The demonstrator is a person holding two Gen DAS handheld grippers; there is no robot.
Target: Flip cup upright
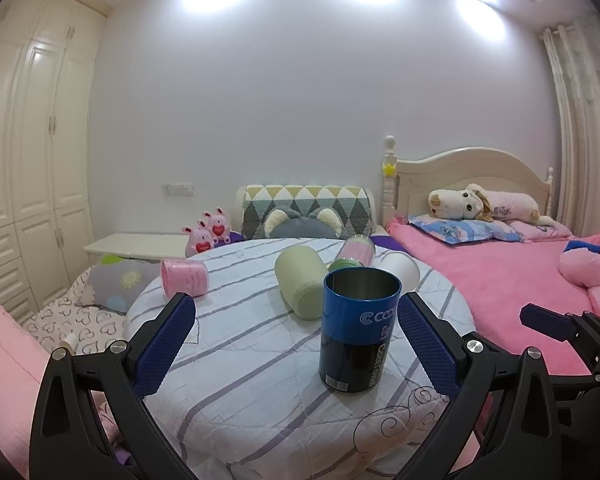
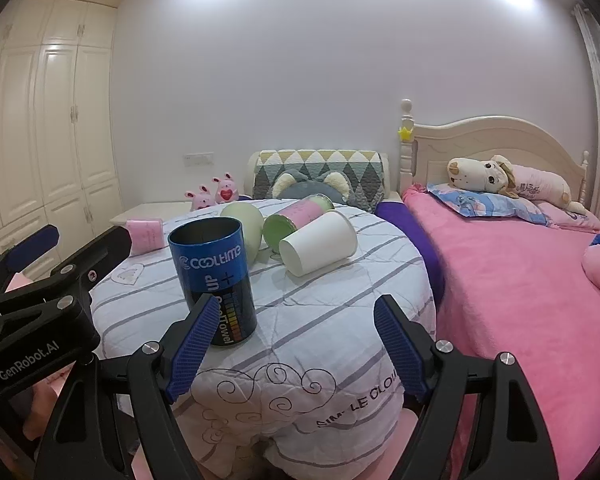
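blue cup (image 1: 358,330) stands upright at frame centre; left gripper (image 1: 296,344) and right gripper (image 2: 296,346) both wide open, empty; retreat straight back, avoiding bumps.

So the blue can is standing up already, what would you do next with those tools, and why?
Probably move the right tool forward to the white cup. The blue can stands upright with its mouth open, while the white cup lies on its side on the striped cloth. Both tools are open and hold nothing.

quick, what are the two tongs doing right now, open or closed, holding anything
Left tongs: open, holding nothing; the upright blue can stands between the fingers, untouched.
Right tongs: open, empty.
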